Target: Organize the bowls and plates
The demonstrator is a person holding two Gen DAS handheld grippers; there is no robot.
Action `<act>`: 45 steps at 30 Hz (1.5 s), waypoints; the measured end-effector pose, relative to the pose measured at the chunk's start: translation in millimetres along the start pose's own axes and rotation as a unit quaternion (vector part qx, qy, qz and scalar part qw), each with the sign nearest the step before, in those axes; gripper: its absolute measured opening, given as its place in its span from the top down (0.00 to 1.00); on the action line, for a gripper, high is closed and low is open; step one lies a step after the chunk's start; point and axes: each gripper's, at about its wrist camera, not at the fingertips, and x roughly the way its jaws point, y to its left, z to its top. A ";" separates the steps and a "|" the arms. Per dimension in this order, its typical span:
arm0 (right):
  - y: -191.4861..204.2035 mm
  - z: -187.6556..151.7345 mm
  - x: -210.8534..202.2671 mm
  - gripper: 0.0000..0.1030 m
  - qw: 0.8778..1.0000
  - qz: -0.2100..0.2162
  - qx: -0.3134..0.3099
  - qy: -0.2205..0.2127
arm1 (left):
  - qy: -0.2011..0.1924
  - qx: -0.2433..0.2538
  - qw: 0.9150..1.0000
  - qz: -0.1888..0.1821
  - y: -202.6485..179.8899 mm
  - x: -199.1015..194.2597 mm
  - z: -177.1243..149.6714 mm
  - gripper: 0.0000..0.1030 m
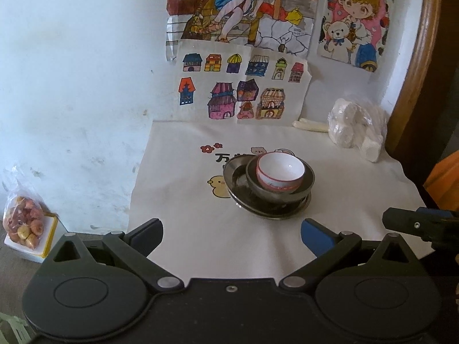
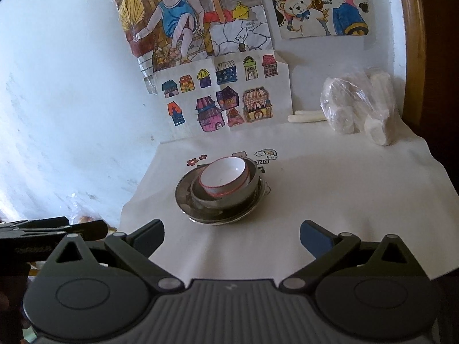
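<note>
White cloth [image 1: 200,229] covers the worktop, and it has a yellow duck and small flowers printed on it. The left tool [image 1: 231,233] hangs over the near edge of the cloth with its two fingers spread wide apart. It holds nothing and touches nothing. The right tool [image 2: 231,233] is beside it, also spread wide and holding nothing. Each tool shows at the edge of the other's view.

Ahead of both tools, near the middle of the cloth, is a stack. A white bowl [image 1: 280,174] with a red rim sits tilted inside a metal bowl [image 1: 308,185], and that bowl sits on a metal plate [image 1: 235,176].

Farther back, by the wall, is a clear bag [image 1: 355,127] of white lumps. Colored drawings [image 1: 243,91] of houses are stuck on the wall. A bag of fruit [image 1: 24,223] sits off to the left.
</note>
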 end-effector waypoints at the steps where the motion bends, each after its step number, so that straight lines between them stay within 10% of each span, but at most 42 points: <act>1: 2.9 -3.0 -0.7 0.00 1.000 -0.002 0.001 0.000 | -0.001 0.004 1.000 -0.001 2.5 -1.5 -1.8 0.01; 45: 38.5 -35.4 -22.7 0.00 0.998 -0.059 -0.008 0.004 | 0.025 0.025 0.999 -0.026 25.3 -15.4 -26.1 0.01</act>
